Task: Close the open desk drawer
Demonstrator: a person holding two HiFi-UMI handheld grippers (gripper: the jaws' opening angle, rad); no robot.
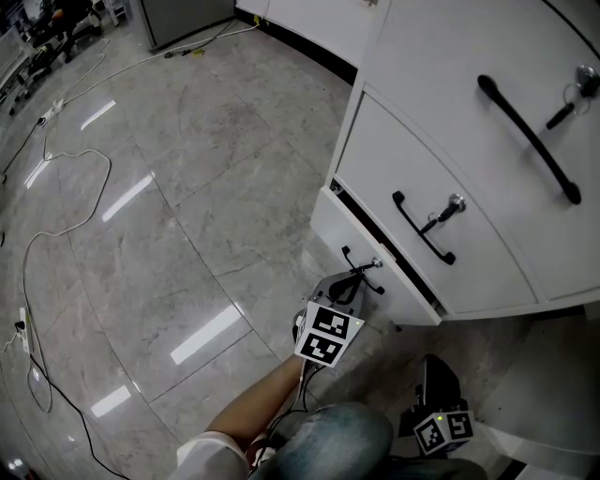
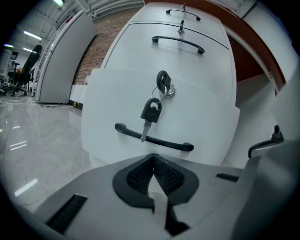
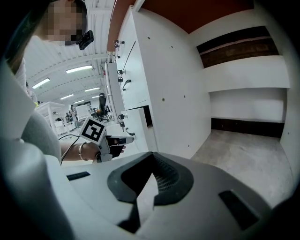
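A white desk pedestal [image 1: 487, 159] has three drawers. Its bottom drawer [image 1: 342, 230] stands out from the body, with a dark gap behind its front. That drawer carries a black handle [image 1: 361, 267] [image 2: 152, 138] and a key [image 2: 163, 83] in its lock, from which a second key hangs. My left gripper [image 1: 353, 279] [image 2: 153, 160] is shut and holds nothing. It sits just in front of the handle, facing the drawer front. My right gripper [image 1: 431, 367] [image 3: 152, 174] is also shut and holds nothing, low beside the pedestal's side panel [image 3: 173, 84].
The two upper drawers have black handles [image 1: 530, 136] and keys. White cables [image 1: 66, 220] and a power strip [image 1: 23, 330] lie on the grey tiled floor at left. A grey cabinet [image 1: 183, 17] stands far back. My knee [image 1: 333, 445] is at the bottom.
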